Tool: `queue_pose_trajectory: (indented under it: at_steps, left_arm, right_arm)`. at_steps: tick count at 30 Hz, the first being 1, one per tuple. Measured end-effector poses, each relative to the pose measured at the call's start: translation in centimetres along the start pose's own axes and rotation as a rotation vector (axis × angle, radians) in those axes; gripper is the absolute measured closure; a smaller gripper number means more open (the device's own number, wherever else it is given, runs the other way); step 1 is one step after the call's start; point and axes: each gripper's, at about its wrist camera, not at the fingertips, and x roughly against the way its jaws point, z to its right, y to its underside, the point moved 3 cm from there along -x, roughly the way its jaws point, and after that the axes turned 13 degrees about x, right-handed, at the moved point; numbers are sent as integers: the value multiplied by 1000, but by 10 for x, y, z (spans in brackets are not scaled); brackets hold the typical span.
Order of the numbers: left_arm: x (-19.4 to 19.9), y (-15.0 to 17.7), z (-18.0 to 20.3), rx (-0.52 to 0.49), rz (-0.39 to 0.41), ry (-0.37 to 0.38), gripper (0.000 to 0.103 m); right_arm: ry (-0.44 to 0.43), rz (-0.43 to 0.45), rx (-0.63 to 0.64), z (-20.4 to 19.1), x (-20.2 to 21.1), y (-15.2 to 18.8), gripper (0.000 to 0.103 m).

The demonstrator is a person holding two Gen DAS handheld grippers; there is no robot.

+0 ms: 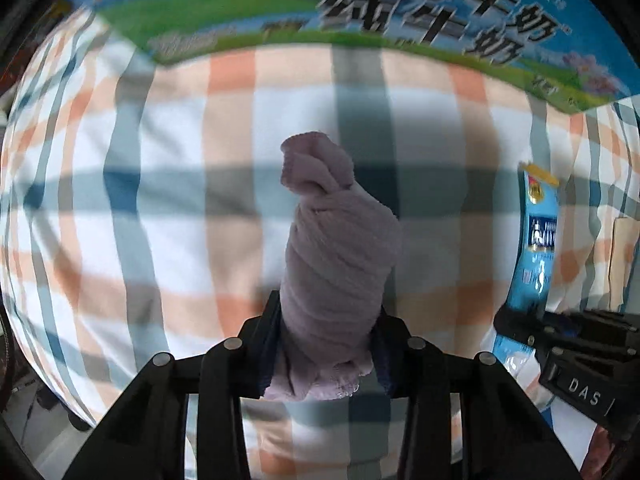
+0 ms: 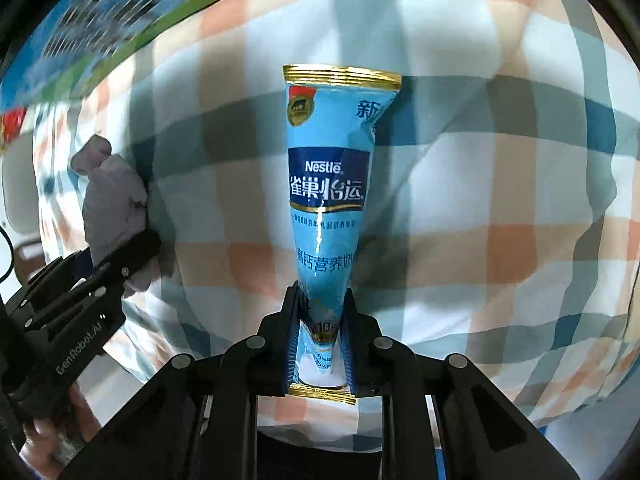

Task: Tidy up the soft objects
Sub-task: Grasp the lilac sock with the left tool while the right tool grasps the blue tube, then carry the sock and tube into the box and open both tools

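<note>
Left claw (image 1: 326,344) clamping rolled purple cloth (image 1: 336,256), holding it above checked fabric (image 1: 160,140). Right claw (image 2: 320,344) pinching blue Nestle sachet (image 2: 328,184) by lower end, over same fabric. Milk carton (image 1: 280,0) lying beyond.

A printed milk carton (image 1: 280,12) rests on a plaid cloth (image 1: 160,160).

The rolled lilac towel (image 1: 336,264) was twisted into a tight bundle, knotted at its far end, and stood clamped at its base above the checked cloth (image 1: 160,220). The blue Nestlé milk-powder sachet (image 2: 326,200), gold-edged at both seals, was pinched near its lower end and projected forward, its upper part flared.
</note>
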Motion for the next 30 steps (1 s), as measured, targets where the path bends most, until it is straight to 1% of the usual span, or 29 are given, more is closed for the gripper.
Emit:
queue_pose_trajectory:
  at_steps: [2, 3, 5, 8, 9, 11, 14, 16, 17, 18, 19, 22, 24, 27, 30]
  left_arm:
    - [-8, 6, -4, 1, -11, -5, 67]
    - [-12, 8, -4, -2, -18, -7, 65]
    - [-18, 6, -2, -17, -14, -19, 65]
    - [-22, 2, 15, -49, 2, -50, 62]
    - [-22, -4, 24, -53, 11, -58, 62]
    - [-21, -8, 33, -48, 22, -61, 62]
    - [-21, -6, 36, -41, 29, -60, 62]
    - [-15, -11, 28, -39, 33, -57, 65]
    - [-14, -12, 29, -40, 37, -57, 68]
    - [-13, -13, 29, -41, 37, -55, 70]
    - [-6, -20, 28, -42, 35, -51, 70]
    - [3, -18, 29, -37, 38, -23, 71]
    - [17, -19, 25, -38, 46, 1, 71]
    - [42, -17, 26, -48, 70, 47, 71]
    - [73, -14, 30, -59, 104, 97, 71]
  right_arm:
    - [35, 15, 21, -7, 0, 2, 83]
    - [46, 19, 28, -21, -6, -4, 82]
    - [64, 23, 22, -30, -11, -4, 82]
    - [68, 28, -1, -39, -17, -8, 81]
    - [69, 30, -7, -40, -17, -8, 81]
    - [73, 31, -13, -31, -11, -9, 81]
    - [72, 38, -39, -33, -10, -7, 81]
    - [75, 40, -52, -32, -8, -4, 83]
    - [76, 35, -51, -18, -3, -1, 85]
    - [75, 35, -51, -15, 0, -6, 85]
    - [74, 37, -49, -15, 2, -7, 86]
    - [66, 44, -30, -19, 11, -6, 87]
    - [64, 60, -15, -22, 22, -3, 87]
    - [49, 98, 10, -31, 46, 1, 87]
    - [25, 141, 34, -40, 79, 5, 87]
